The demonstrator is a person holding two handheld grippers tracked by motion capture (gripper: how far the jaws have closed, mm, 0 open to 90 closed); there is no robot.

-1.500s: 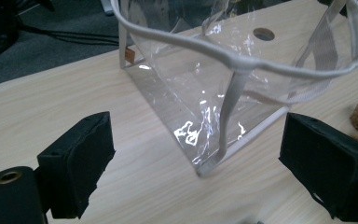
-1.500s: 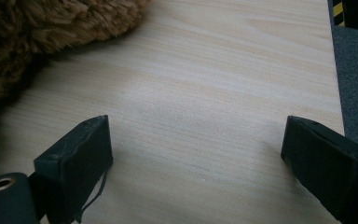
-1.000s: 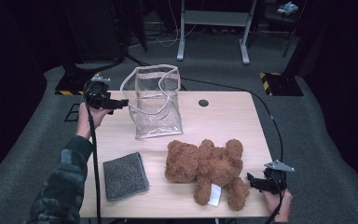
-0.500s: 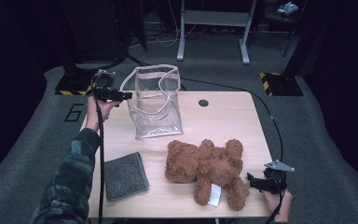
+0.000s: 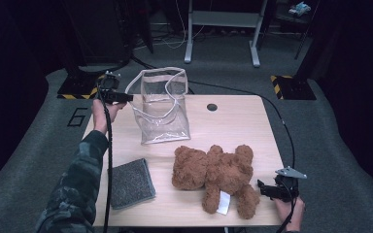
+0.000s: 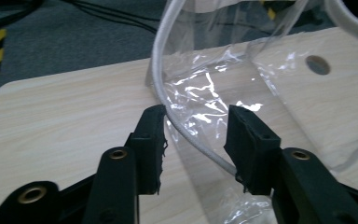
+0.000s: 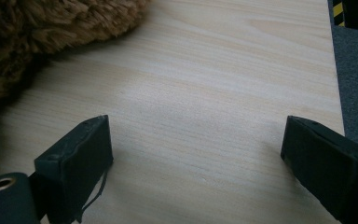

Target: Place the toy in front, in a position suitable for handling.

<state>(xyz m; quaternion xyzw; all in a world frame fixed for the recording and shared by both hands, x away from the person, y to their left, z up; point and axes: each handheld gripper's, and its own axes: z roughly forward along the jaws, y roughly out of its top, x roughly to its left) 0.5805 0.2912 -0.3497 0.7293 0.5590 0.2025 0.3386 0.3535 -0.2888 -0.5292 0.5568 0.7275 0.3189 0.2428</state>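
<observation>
Left gripper (image 5: 126, 98) is up at the far left corner of the wooden surface (image 5: 233, 126), held level and pointing across toward the clear plastic bag (image 5: 162, 109). The left hand (image 5: 101, 112) grips it from below, with the camouflage sleeve (image 5: 75, 189) running down to the bottom edge of the high view. In the left gripper view the fingers (image 6: 151, 140) have just been closing and now stand at a narrow gap, one on each side of the bag's white rim cord (image 6: 191, 135). The cord and the thin plastic wall pass between them; the left finger is right against the cord at its tip, while the right one stands just clear of it, so no firm pinch can be made out.

The bag stands upright near the far left of the surface, its mouth open and its handles looping above.

Right gripper (image 5: 262, 189) sits low at the near right corner, pointing left at the brown teddy bear (image 5: 213, 172), which lies flat on the surface. The right hand (image 5: 287, 213) holds it from behind. In the right gripper view the fingers (image 7: 74, 163) are spread wide over bare wood, holding nothing, with the bear's fur at upper left, just beside them.

A grey scouring pad (image 5: 131, 183) lies near the front left edge, well apart from both grippers.
</observation>
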